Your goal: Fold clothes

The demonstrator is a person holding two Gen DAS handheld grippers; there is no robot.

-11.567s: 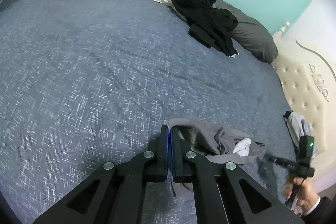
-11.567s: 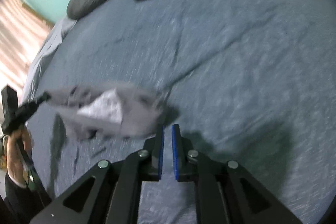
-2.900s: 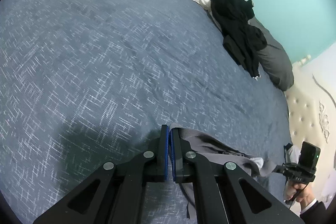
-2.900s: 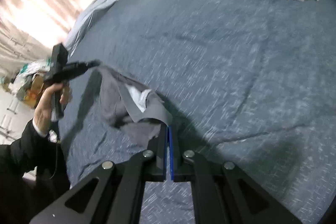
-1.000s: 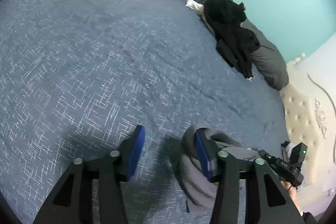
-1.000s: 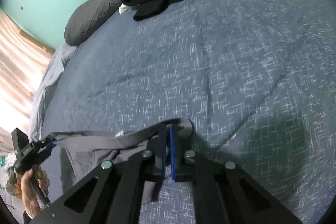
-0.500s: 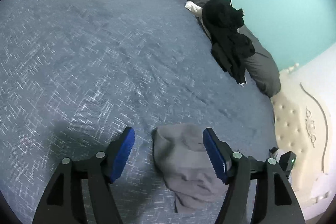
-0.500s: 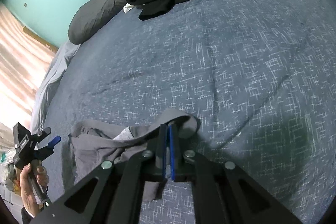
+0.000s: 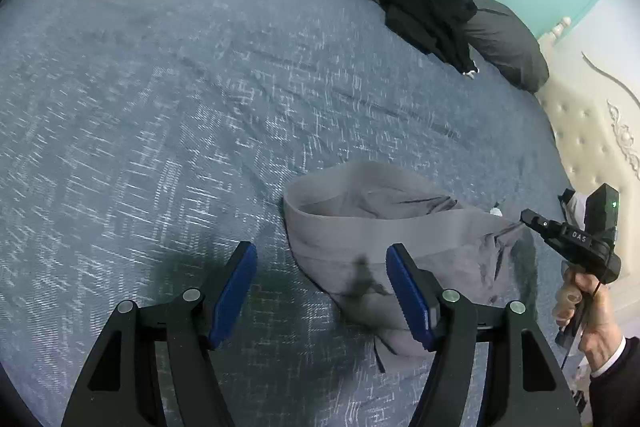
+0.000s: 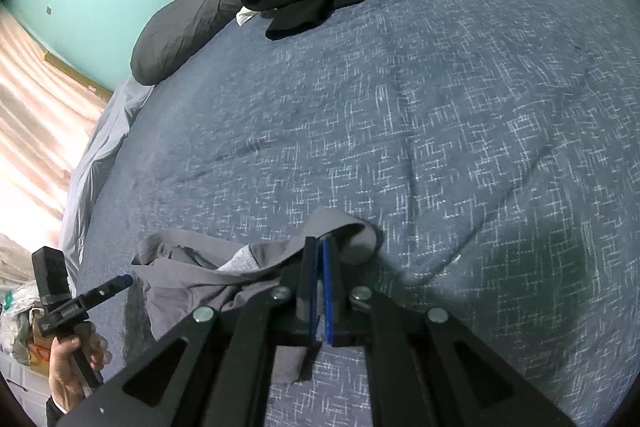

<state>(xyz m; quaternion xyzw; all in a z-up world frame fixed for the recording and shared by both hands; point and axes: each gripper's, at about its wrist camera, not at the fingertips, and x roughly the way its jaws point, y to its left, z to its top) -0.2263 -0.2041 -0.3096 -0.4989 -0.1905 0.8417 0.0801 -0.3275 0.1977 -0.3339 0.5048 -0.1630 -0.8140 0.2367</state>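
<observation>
Grey shorts [image 9: 384,227] are pinched at the waistband by the closed right gripper [image 10: 319,247]. The left gripper [image 9: 320,291] is held wide apart, just opened, gripping nothing; the cloth is seen below its right finger [image 9: 408,291].

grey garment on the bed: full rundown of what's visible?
The grey garment is soft, thin, matte fabric with a wide, smooth waistband-like band looping along its far edge and a paler inner patch. It lies crumpled, unfolded, on the blue woven bedspread. The right gripper is shut on one end of the band, holding it slightly raised. The left gripper has just been opening; its blue pads straddle the near part without pressing it.
</observation>
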